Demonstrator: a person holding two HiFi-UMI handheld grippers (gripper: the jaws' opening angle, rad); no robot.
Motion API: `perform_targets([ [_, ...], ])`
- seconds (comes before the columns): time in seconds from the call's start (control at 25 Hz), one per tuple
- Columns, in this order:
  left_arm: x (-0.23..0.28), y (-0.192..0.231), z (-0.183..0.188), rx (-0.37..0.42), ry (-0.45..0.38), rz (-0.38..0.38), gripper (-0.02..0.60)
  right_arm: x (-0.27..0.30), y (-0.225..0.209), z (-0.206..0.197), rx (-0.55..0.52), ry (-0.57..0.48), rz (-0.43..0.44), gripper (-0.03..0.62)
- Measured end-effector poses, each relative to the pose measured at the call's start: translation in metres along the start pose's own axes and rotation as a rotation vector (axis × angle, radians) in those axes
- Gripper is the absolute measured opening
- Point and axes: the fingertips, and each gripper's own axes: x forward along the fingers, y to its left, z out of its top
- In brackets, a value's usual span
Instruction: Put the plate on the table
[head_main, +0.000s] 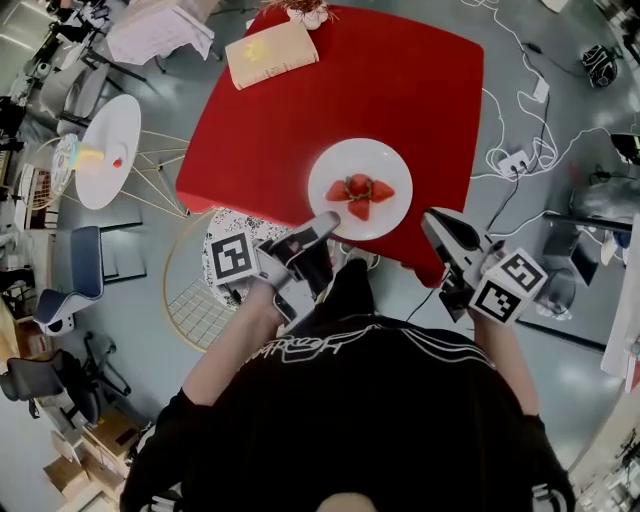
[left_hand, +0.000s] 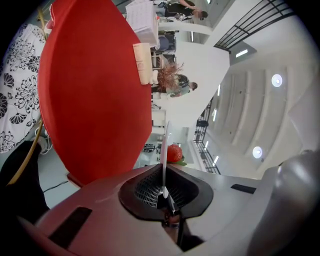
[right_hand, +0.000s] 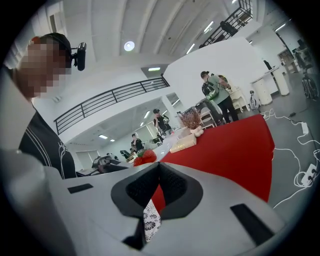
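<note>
My left claw (head_main: 326, 224) pinches the rim of the strawberry plate (head_main: 390, 163), which looks set down on the red table (head_main: 400, 80) (near edge). Next I should release and withdraw. My right claw (head_main: 436, 226) is pressed together, empty.

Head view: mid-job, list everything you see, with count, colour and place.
table: one, red, centre
plate: one, white, table's near edge
strawberries: several, red, on plate
box: one, tan, table's far left corner
flowers: one bunch, reddish, table's far edge
side table: one, white, floor at left
chair: one, wire with floral cushion, at table's near left
cables: several, white, floor at right
left gripper: one, grey, shut on plate's near rim
right gripper: one, grey, shut and empty, right of plate
</note>
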Motion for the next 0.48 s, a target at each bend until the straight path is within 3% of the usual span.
perform_targets([
  [0.48,0.02,0.018,0.038,0.001,-0.035,0.018,0.018,0.027,-0.031,-0.005,0.046,0.029,-0.016,0.006],
])
